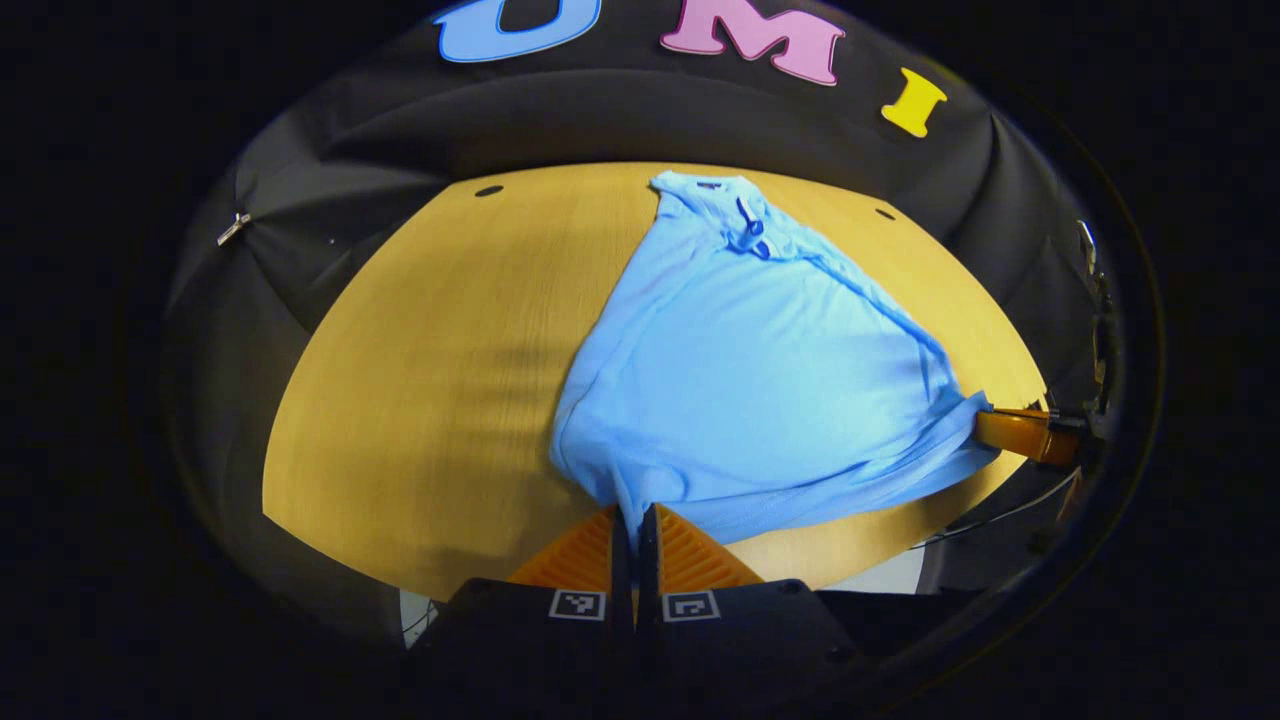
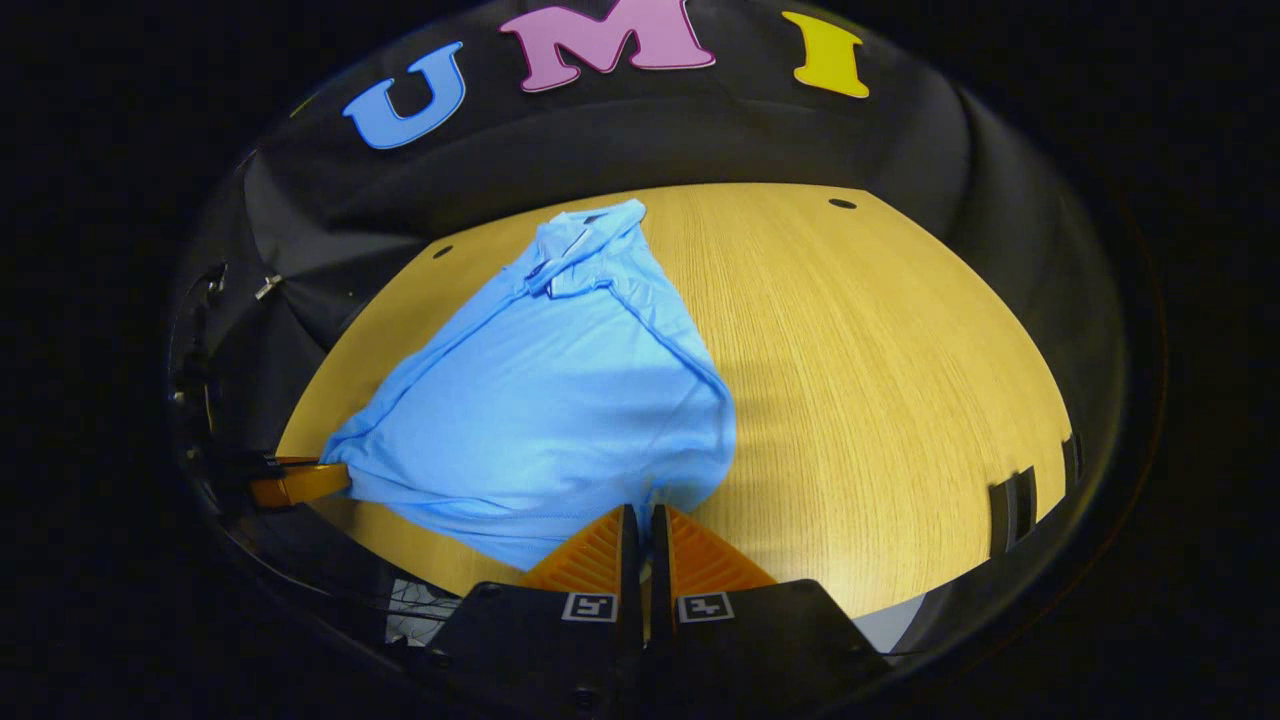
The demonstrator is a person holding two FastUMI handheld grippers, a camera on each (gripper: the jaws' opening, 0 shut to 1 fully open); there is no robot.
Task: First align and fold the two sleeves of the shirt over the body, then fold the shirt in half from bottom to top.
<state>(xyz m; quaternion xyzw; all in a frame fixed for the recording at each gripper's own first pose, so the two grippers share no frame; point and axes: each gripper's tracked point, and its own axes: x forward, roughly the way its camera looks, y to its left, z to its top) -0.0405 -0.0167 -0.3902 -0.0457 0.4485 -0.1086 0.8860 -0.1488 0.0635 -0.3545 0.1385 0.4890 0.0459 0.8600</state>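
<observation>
The shirt (image 1: 750,370) is lying on the desk (image 1: 430,380) with its long axis running straight away from both grippers — collar (image 1: 745,225) at the far end, hem nearest. The left gripper (image 1: 634,520) is pinching one hem corner between closed fingers; the right gripper (image 2: 640,520) is clamping the other corner the same way. Both are sitting at the near edge — so the bottom-to-top fold is looking like a forward carry toward the collar.

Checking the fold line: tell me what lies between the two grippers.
The shirt's bottom hem stretches between the left gripper and the right gripper, both pinching it, in the left gripper view.
</observation>
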